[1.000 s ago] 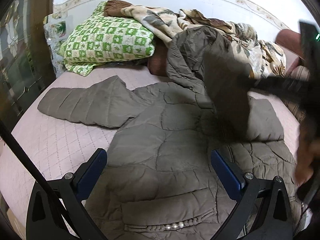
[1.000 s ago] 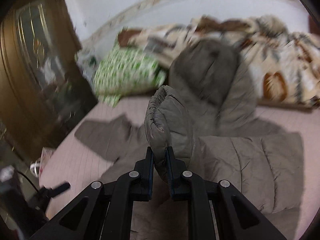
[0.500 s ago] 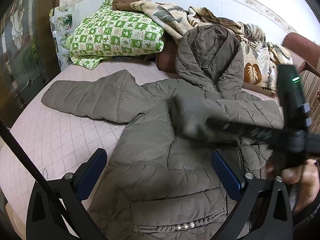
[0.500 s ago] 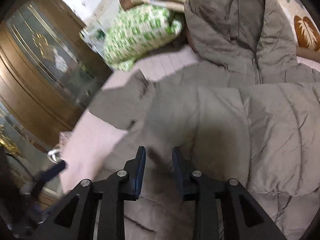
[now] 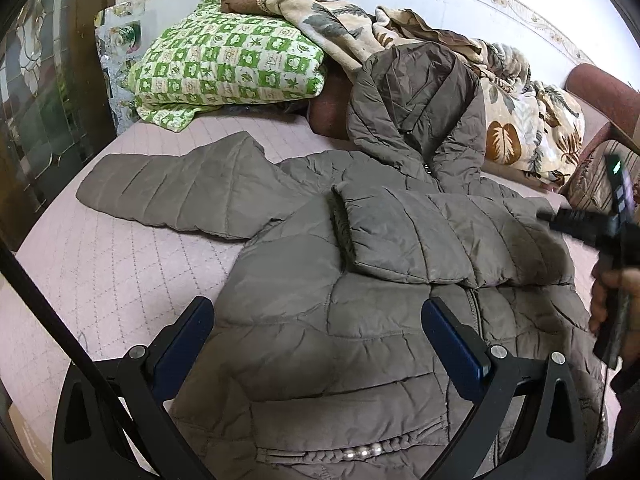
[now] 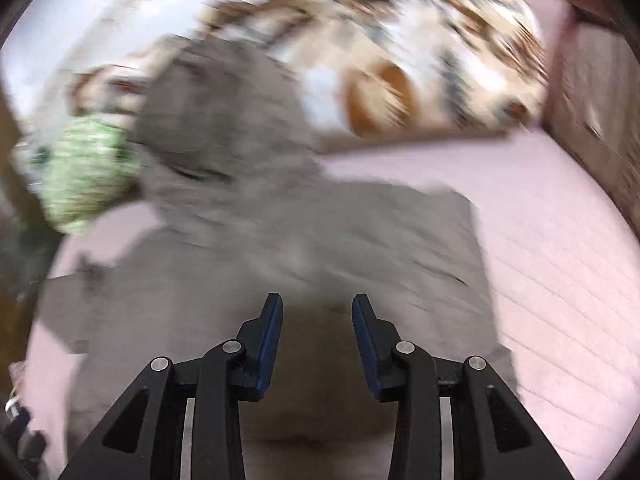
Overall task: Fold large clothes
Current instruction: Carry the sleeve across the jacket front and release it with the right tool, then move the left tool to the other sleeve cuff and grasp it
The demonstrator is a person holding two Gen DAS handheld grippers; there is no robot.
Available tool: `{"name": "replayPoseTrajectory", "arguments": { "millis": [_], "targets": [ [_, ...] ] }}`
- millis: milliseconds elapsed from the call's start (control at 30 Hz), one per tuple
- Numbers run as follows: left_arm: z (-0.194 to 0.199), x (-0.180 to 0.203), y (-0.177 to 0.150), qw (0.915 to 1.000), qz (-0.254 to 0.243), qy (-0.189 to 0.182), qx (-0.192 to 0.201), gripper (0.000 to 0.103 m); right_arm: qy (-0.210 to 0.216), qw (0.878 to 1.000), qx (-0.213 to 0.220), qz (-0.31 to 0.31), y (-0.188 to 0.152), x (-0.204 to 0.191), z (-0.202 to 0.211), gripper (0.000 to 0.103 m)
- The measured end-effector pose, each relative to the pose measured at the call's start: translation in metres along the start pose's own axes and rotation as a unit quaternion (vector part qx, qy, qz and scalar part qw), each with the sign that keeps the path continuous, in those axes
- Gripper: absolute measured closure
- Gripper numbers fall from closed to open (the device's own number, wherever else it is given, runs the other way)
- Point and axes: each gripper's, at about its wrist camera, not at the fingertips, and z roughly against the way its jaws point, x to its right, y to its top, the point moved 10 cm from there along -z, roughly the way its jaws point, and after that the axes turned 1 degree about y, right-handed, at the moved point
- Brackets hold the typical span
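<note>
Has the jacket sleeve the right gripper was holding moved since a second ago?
Yes. The sleeve, earlier raised before the hood, now lies folded across the jacket's chest, below the hood. The right gripper has just been opening, nothing between its jaws.

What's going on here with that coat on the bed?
A person is folding a grey-brown padded coat spread on a pink bed, using a handheld gripper in each hand. One sleeve already lies folded across the chest; the other sleeve is still stretched out to the side. The right gripper has just been opening, with nothing between its fingers. The left gripper hovers open over the coat.
</note>
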Motion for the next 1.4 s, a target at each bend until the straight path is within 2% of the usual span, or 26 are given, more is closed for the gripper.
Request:
{"name": "replayPoseTrajectory", "arguments": {
  "millis": [67,133,167,233,300,367,467,500,600,700,767,833,900,1067,1267,1400],
  "targets": [
    [-0.002,0.004,-0.001,1.0000,-0.005,0.000,-0.002,0.000,0.006,0.999,-0.041,-0.015,-0.013,0.014,-0.020,0.064],
    [-0.002,0.005,-0.001,1.0000,-0.009,0.003,-0.001,0.000,0.017,0.998,-0.064,-0.025,-0.023,0.018,-0.036,0.064],
    [-0.002,0.003,0.000,1.0000,-0.008,0.006,0.000,0.000,0.014,0.997,-0.070,-0.022,-0.024,0.017,-0.038,0.064],
    [-0.003,-0.002,0.000,0.9999,-0.001,0.010,0.000,0.000,-0.014,0.999,-0.051,-0.001,-0.015,0.009,-0.025,0.064],
    [-0.004,-0.009,0.000,0.9999,0.010,0.014,-0.003,0.000,0.001,0.999,-0.020,0.035,-0.003,-0.021,-0.005,0.064],
    [-0.006,-0.015,0.000,0.9997,0.021,0.015,-0.006,0.000,0.045,0.996,-0.010,0.071,-0.003,-0.059,0.010,0.064],
    [-0.006,-0.019,-0.001,0.9994,0.028,0.016,-0.009,0.000,0.158,0.981,-0.032,0.108,-0.029,-0.132,0.020,0.064],
    [-0.006,-0.019,-0.002,0.9995,0.026,0.015,-0.009,0.000,0.174,0.977,-0.040,0.118,-0.039,-0.147,0.021,0.064],
    [-0.004,-0.018,-0.003,0.9997,0.019,0.015,-0.007,0.000,0.188,0.966,-0.069,0.165,-0.076,-0.188,0.011,0.064],
    [-0.005,-0.020,-0.003,0.9997,0.016,0.019,-0.007,0.000,0.169,0.961,-0.099,0.196,-0.104,-0.206,-0.016,0.064],
    [-0.010,-0.021,-0.005,0.9996,0.014,0.021,-0.015,0.000,0.169,0.962,-0.110,0.183,-0.110,-0.203,-0.025,0.063],
    [-0.013,-0.023,-0.006,0.9994,0.019,0.020,-0.021,0.000,0.183,0.962,-0.112,0.168,-0.104,-0.200,-0.018,0.064],
    [-0.015,-0.024,-0.006,0.9993,0.026,0.014,-0.025,0.000,0.191,0.963,-0.093,0.165,-0.092,-0.195,-0.001,0.064],
    [-0.011,-0.019,-0.003,0.9995,0.024,0.007,-0.020,0.000,0.170,0.977,-0.041,0.125,-0.071,-0.170,0.039,0.063],
    [-0.010,-0.023,-0.003,0.9994,0.025,0.016,-0.019,0.000,0.136,0.986,-0.001,0.094,-0.079,-0.119,0.086,0.058],
    [-0.016,-0.034,-0.005,0.9989,0.029,0.028,-0.024,0.000,0.151,0.984,0.032,0.083,-0.097,-0.091,0.099,0.054]
  ]
}}
